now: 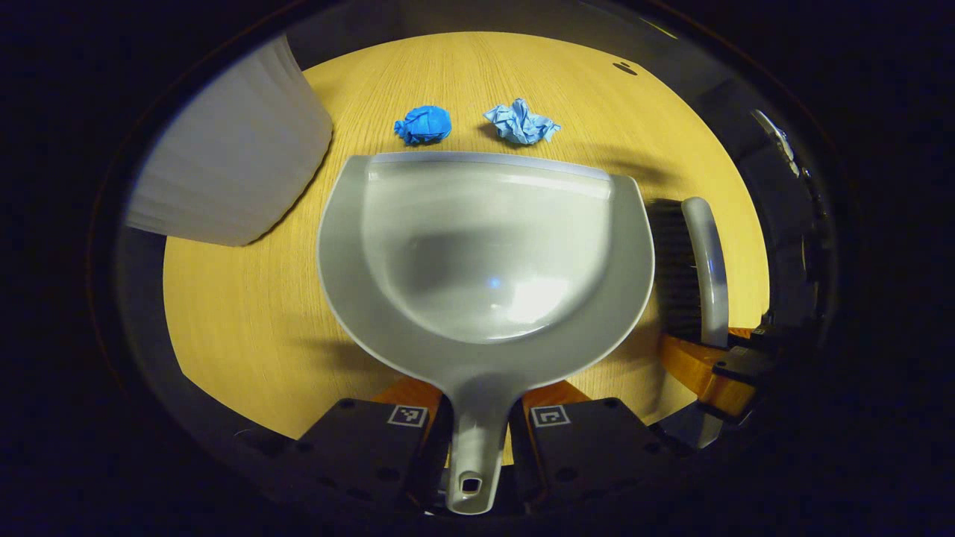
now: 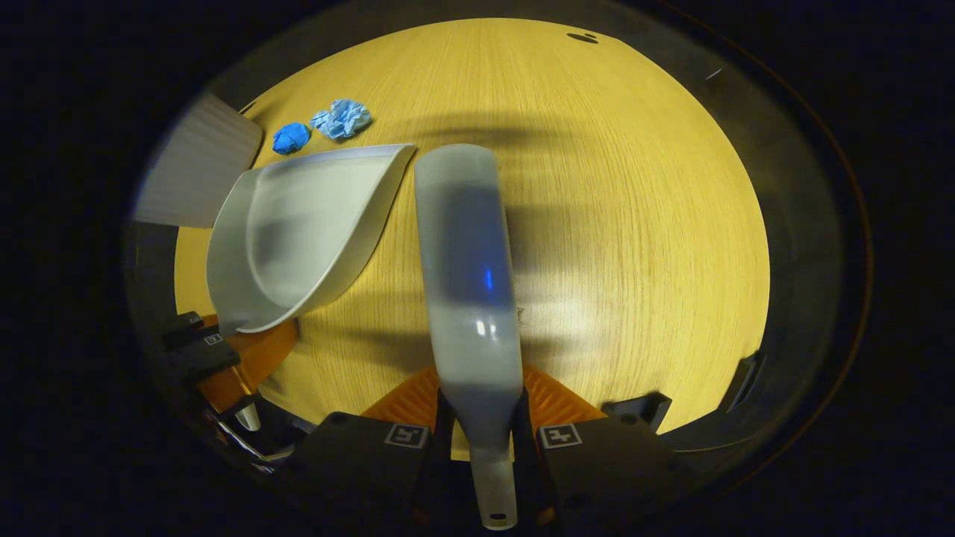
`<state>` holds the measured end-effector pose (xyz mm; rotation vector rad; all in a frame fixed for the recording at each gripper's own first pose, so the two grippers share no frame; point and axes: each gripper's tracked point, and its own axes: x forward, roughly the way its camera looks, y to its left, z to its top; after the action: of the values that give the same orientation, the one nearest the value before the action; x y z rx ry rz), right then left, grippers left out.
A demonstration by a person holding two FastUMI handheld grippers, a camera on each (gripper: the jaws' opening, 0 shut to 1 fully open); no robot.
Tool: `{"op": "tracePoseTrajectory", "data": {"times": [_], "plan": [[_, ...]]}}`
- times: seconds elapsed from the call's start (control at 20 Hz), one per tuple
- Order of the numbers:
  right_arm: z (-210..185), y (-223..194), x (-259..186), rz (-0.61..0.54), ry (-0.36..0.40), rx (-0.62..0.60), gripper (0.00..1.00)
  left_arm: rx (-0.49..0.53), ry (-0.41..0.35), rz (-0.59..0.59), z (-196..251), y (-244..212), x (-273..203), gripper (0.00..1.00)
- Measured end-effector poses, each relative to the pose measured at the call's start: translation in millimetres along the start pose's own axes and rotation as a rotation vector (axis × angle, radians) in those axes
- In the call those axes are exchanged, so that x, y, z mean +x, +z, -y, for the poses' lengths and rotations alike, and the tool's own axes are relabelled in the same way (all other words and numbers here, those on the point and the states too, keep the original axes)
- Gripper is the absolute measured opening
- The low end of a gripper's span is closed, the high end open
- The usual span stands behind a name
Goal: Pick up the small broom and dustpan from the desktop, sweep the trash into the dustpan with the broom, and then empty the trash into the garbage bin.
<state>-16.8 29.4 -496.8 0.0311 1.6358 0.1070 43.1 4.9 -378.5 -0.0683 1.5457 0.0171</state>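
1. The left claw (image 1: 477, 418) is closed on the handle of the grey dustpan (image 1: 485, 246) — both fingers press its sides, and the handle's holed end pokes back between them.
2. The dustpan's scoop spreads out straight ahead of the left claw over the wooden counter (image 1: 239, 313), its open lip on the far side.
3. Just beyond that lip lie two balls of trash: a dark blue wad (image 1: 424, 124) ahead and slightly left, and a pale blue crumpled paper (image 1: 521, 121) ahead and slightly right.
4. A white ribbed garbage bin (image 1: 231, 149) stands ahead and to the left of the left claw.
5. The right claw (image 2: 481, 429) is closed on the neck of the small broom (image 2: 466, 261) — its grey back runs straight ahead of the fingers, above the counter.
6. From the left gripper view, the broom's dark bristles (image 1: 675, 272) face the dustpan's right edge, just beside it.
7. From the right gripper view, the dustpan sits ahead and left, the trash past it.
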Motion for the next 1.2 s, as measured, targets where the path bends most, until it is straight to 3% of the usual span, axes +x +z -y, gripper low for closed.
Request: {"op": "tracePoseTrajectory", "data": {"times": [0.1, 0.15, 0.2, 0.25, 0.3, 0.45, 0.75, 0.9, 1.05, 1.2], "plan": [[0.7, -0.2, -0.1, 0.017, -0.014, -0.047, 0.34, 0.000, 0.007, 0.008, -1.5, -4.3, -3.4, 0.31], [0.8, -1.8, -1.4, 0.019, -0.017, -0.071, 0.40, 0.002, 0.011, 0.004, -1.6, -6.3, -4.6, 0.30], [-0.2, -1.4, 0.8, 0.028, -0.014, -0.084, 0.34, 0.015, 0.017, 0.002, -2.0, -9.1, -4.9, 0.30], [-1.7, -8.8, -1.0, 0.007, 0.003, -0.091, 0.40, 0.045, 0.023, -0.009, -3.4, -14.0, -5.6, 0.29], [-3.8, -7.2, -4.4, 0.009, 0.019, -0.100, 0.27, 0.094, 0.032, -0.013, -7.7, -18.8, -7.5, 0.29], [-7.6, 16.6, -30.0, 0.082, 0.046, -0.138, 0.23, 0.171, 0.042, -0.018, -23.3, -40.1, -8.7, 0.27], [-16.8, 138.4, -92.7, 0.293, -0.014, -0.342, 0.23, 0.185, 0.054, -0.009, -41.9, -60.7, -19.4, 0.27], [-19.8, 216.0, -102.3, 0.354, -0.096, -0.470, 0.22, 0.226, 0.080, 0.002, -48.1, -63.7, -22.9, 0.26], [-31.1, 281.4, -93.4, 0.406, -0.171, -0.586, 0.22, 0.208, 0.076, -0.012, -47.8, -67.2, -18.3, 0.27], [-51.2, 294.9, -53.6, 0.337, -0.194, -0.703, 0.22, 0.171, 0.044, -0.032, -43.1, -72.6, -14.7, 0.27]]}}
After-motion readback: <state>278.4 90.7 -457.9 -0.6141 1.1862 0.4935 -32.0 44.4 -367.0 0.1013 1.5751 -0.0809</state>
